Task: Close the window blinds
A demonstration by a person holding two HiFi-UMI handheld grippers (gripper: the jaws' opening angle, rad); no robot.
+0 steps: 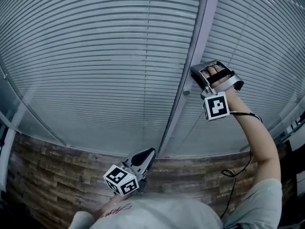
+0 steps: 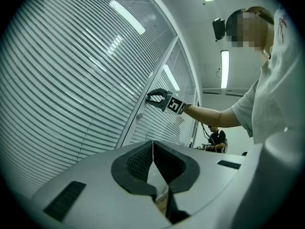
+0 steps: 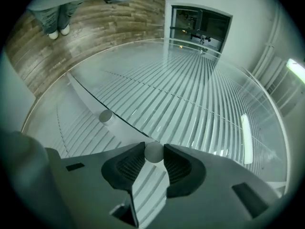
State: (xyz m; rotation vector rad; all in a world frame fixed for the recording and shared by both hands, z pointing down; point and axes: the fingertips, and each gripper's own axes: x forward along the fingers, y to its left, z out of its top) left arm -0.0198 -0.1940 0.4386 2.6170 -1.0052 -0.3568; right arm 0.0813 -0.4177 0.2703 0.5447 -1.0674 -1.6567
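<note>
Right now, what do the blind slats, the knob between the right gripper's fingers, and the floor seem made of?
Slats: thin, even, pale grey; probably painted aluminium.
Knob: smooth matte grey; plastic or satin metal, unclear.
Floor: staggered brown planks with grain; wood or laminate, can't tell.

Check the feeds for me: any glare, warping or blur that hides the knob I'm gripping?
Head view: even light and sharp, but the lens bows the blinds into arcs. Left gripper view: bright reflected streaks across the blinds, dark corners. Right gripper view: one more reflected streak at right and strong warping, yet the knob between the jaws reads clearly.
</note>
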